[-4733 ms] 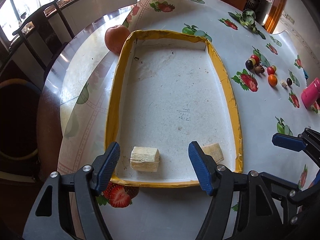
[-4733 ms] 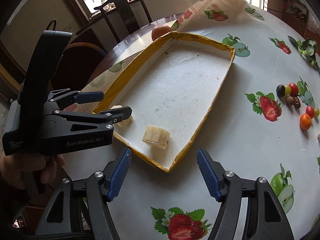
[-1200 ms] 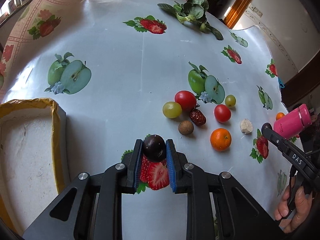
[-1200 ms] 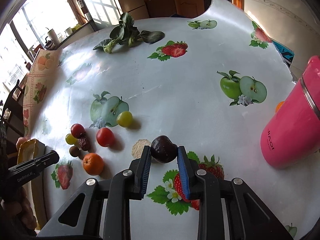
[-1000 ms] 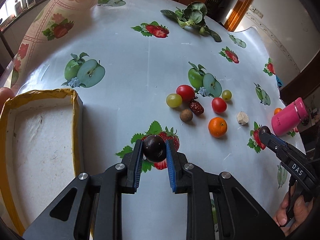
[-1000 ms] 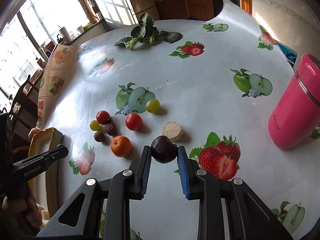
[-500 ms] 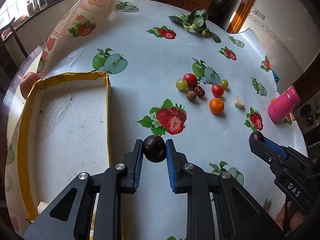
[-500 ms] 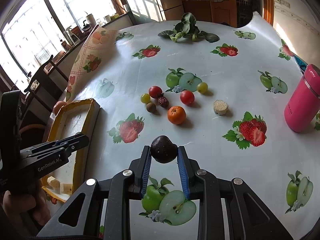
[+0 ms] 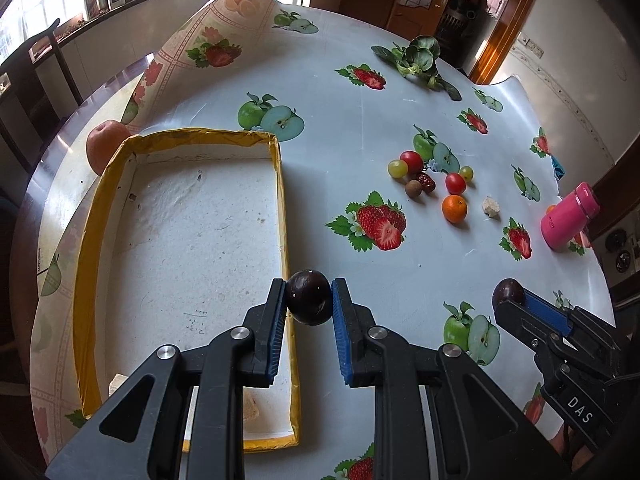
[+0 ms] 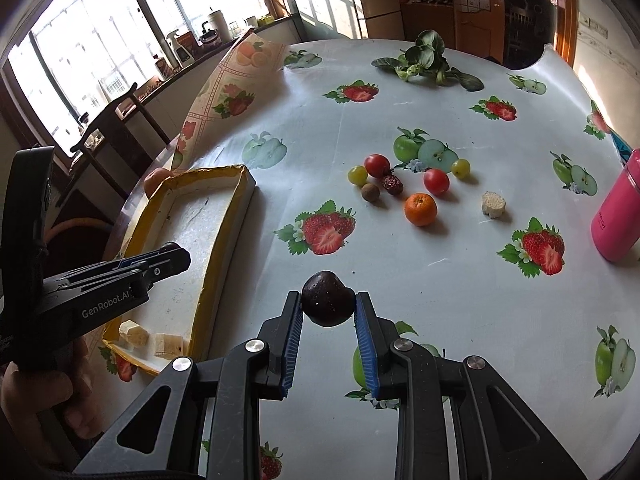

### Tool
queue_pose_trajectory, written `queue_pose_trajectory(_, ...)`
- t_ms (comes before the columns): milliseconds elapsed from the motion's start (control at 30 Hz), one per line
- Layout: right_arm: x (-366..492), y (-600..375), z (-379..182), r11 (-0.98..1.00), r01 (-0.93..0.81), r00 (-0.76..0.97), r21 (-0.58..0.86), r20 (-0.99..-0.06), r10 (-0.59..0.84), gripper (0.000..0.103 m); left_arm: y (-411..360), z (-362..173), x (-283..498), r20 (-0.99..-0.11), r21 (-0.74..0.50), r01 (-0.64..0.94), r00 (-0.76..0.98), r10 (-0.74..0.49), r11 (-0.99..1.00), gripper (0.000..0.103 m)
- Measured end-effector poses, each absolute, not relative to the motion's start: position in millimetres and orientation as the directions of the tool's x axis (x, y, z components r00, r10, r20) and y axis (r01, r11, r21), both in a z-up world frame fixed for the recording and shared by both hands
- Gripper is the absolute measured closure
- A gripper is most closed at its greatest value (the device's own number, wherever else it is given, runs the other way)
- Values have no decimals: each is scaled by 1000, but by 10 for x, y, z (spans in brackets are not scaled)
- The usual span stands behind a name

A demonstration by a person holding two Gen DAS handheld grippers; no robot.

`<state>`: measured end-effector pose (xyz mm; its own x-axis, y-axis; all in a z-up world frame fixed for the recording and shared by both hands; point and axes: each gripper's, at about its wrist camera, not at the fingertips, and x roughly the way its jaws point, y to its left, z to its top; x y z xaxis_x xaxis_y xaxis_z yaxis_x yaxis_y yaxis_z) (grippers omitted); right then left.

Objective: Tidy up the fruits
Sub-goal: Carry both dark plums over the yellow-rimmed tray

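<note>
Two grippers: left gripper (image 9: 309, 304) clamps a dark plum (image 9: 309, 297); right gripper (image 10: 328, 304) clamps another plum (image 10: 328, 298).
Tray (image 9: 280, 184): near corner hidden (behind the left fingers).

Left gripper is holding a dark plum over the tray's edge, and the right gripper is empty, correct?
Not quite. The right gripper is not empty: the right wrist view shows it shut on its own dark plum. The left gripper does hold a plum by the tray edge.

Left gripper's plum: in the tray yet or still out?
Out. The left gripper holds the dark plum above the yellow-rimmed tray's near edge.
</note>
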<state>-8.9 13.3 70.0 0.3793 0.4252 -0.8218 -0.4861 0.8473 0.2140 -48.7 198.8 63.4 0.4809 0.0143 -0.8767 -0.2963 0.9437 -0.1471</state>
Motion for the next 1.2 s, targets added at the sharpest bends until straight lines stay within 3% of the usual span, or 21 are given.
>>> queue_pose_trajectory(1200, -641, 1271, 537, 697, -683, 226, 217, -845, 484, 76, 2823, 334, -1004, -900, -154, -458, 430, 67, 876, 83)
